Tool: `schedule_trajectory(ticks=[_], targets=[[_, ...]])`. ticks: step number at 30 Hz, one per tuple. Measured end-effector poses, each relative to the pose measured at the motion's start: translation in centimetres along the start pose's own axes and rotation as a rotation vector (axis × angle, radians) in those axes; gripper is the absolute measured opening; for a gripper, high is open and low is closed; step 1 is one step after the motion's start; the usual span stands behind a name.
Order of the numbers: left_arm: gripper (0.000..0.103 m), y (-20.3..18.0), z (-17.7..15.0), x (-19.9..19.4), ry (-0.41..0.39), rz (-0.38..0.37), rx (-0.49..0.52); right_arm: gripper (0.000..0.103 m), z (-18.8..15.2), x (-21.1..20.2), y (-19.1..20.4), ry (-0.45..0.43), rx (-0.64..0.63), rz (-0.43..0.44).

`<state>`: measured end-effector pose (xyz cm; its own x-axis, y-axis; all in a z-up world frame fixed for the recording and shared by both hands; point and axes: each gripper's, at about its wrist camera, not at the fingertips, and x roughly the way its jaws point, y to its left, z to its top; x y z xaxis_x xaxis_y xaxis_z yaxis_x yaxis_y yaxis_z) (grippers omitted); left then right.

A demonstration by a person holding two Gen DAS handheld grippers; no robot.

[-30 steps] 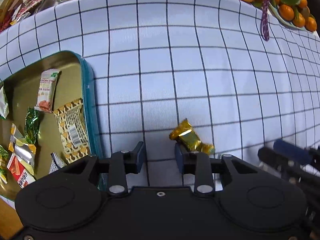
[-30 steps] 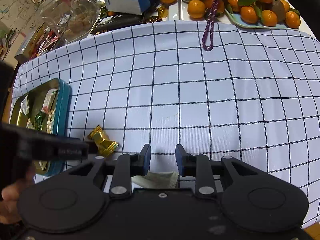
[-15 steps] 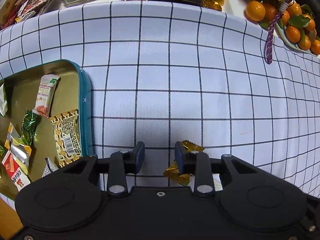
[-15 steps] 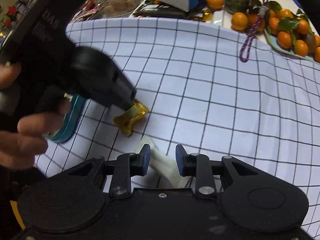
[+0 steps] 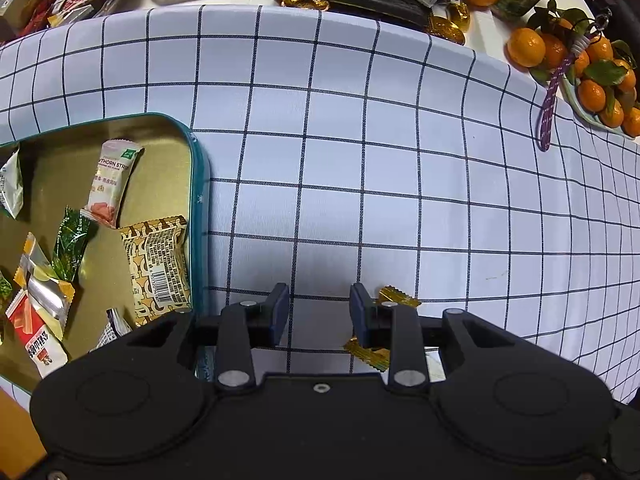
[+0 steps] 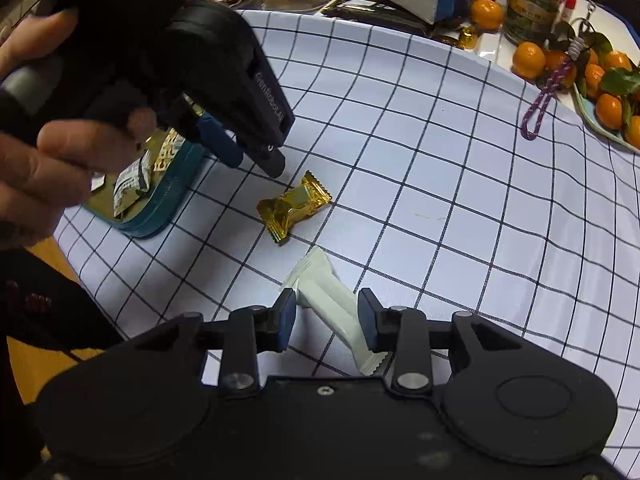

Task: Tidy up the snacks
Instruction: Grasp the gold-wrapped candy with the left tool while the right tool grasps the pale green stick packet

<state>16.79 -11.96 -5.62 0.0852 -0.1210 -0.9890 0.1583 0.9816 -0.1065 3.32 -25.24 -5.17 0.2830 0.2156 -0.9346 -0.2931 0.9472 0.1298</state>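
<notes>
Right gripper (image 6: 326,318) jaws opening, white sachet (image 6: 328,302) lying flat between them on the checked cloth (image 6: 440,208), pads not pressing it. Gold candy (image 6: 294,206) just beyond the sachet, loose on the cloth. Left gripper (image 6: 256,156) hovers next to the candy, jaws apart, nothing held; body reads "CenRobotAI" roughly. Teal tin (image 5: 199,208) just left of the candy holds wrapped snacks, one pink pack (image 5: 112,180) reading "...THORN STRIP". Oranges (image 5: 592,76) far side.

Left view: looks straight down past my fingers (image 5: 280,312), close over the checked cloth (image 5: 400,168).
Right view: tilts steeply down past my fingers (image 6: 286,320).
Shared: gold candy (image 6: 294,206), teal tin (image 5: 198,200).
</notes>
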Motion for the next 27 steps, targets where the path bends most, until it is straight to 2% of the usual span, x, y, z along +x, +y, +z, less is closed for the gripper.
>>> schedule_trajectory(ticks=[4,7,18,27], targets=[[0.04,-0.3,-0.4,0.0,-0.009,0.001,0.029,0.038,-0.2,0.5,0.6,-0.014,-0.037,-0.074],[0.04,-0.3,-1.3,-0.2,-0.011,-0.003,0.044,0.038,0.1,1.3,0.4,0.01,-0.028,-0.121],[0.04,-1.0,-1.1,-0.3,-0.011,-0.034,0.078,0.036,0.7,1.4,-6.3,0.01,0.351,-0.238],[0.04,-2.2,-1.4,0.3,-0.018,-0.034,0.168,0.036,0.5,1.3,-8.7,0.007,0.493,-0.328]])
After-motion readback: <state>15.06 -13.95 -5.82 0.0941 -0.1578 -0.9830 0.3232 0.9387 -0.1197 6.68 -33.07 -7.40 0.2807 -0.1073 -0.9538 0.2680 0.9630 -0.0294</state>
